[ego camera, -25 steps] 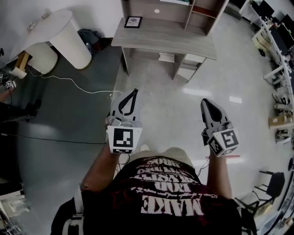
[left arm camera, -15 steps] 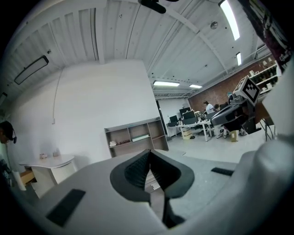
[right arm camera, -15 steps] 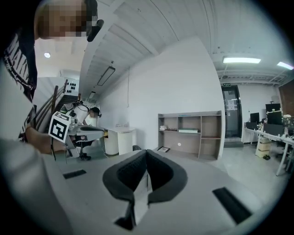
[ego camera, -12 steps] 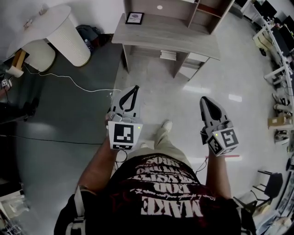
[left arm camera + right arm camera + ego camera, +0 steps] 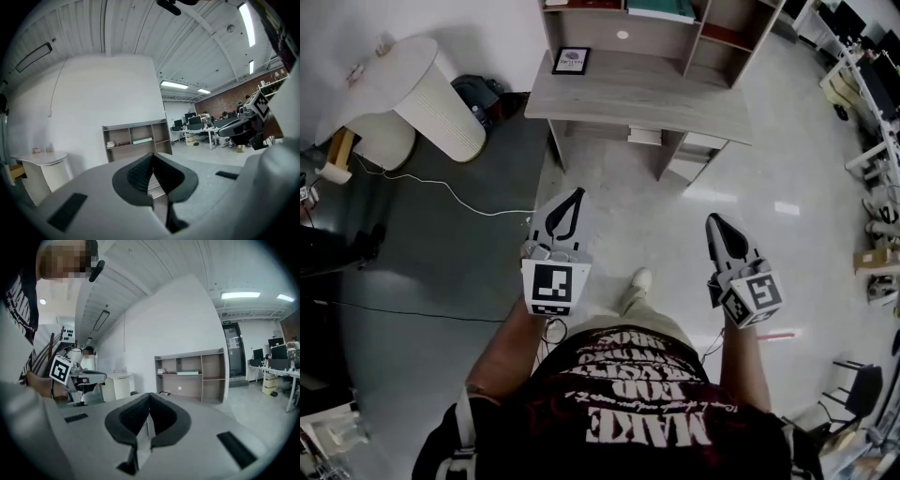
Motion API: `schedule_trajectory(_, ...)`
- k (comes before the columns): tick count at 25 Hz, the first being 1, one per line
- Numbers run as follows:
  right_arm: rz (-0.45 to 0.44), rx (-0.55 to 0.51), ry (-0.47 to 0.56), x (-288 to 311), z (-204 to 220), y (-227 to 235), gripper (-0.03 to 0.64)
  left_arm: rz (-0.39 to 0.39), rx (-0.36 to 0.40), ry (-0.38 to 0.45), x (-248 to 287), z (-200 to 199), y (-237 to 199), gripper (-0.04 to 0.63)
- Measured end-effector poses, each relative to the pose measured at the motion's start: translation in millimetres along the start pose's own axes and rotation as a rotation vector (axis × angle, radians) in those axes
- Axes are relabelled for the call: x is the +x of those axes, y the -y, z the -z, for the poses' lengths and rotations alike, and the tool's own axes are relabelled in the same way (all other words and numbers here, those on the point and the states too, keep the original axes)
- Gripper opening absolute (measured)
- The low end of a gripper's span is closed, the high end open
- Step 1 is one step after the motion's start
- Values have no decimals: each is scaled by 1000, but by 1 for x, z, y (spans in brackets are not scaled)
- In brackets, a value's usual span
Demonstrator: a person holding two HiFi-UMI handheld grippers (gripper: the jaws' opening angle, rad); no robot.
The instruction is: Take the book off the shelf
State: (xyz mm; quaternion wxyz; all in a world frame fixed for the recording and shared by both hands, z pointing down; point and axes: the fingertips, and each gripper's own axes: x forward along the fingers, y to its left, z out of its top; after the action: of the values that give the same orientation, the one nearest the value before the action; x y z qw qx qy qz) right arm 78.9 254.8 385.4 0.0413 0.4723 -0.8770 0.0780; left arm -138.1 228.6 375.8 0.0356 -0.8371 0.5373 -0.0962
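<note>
Floor (image 5: 628,197) is stretching between you and the desk (image 5: 637,89), so the coming move is turning on one relation: the shelf unit (image 5: 710,28) standing along the desk's back edge is sitting straight ahead of both grippers and well apart from them. You are holding the left gripper (image 5: 577,192) and the right gripper (image 5: 713,218) side by side in front of your body. Both are pointing toward the desk, each with its jaws pressed together and nothing between them. The book (image 5: 661,10) is lying flat on a board in the unit's middle compartment. Its long axis is running across your line of approach, left to right along the shelf, with a long edge facing you. It is lying between the lines of the two grippers, a little toward the right one, so I am judging neither hand clearly nearer. The right gripper is looking slightly better placed, and its jaws are going to need opening before it arrives. Compared with a second ago, the desk is sitting lower and larger in the head view. More of the shelf's compartments are showing, and the book is coming clear at the top edge. Your shoe (image 5: 640,278) is now stepping out ahead between the grippers. Both grippers are keeping the same spacing and the same closed jaws as before.
</note>
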Motion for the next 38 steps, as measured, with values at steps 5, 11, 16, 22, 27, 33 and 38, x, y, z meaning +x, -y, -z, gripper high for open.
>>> schedule_trajectory(5,-29,-11,13,22,-20,29,3,-17,-9,-7,34,-11,-2,8)
schedule_trajectory(11,-49,-26,32,41,-33,67,3,-25,-3,-3,76,-21,3,8)
schedule_trajectory(16,-27,-36,0,44,-27,119,3,-37,-38,-5,115,-28,15,8)
schedule_trajectory(22,-59,-20,3,56,-29,166,3,-78,-53,-13,150,-35,22,8)
schedule_trajectory(27,-72,1,17,62,-32,192,3,-105,-47,-53,152,-26,27,8)
schedule_trajectory(33,-94,42,1,75,-19,203,3,-126,-42,-75,157,-24,22,8)
schedule_trajectory(38,-105,46,-13,90,-8,209,3,-144,-57,-92,167,-11,10,8)
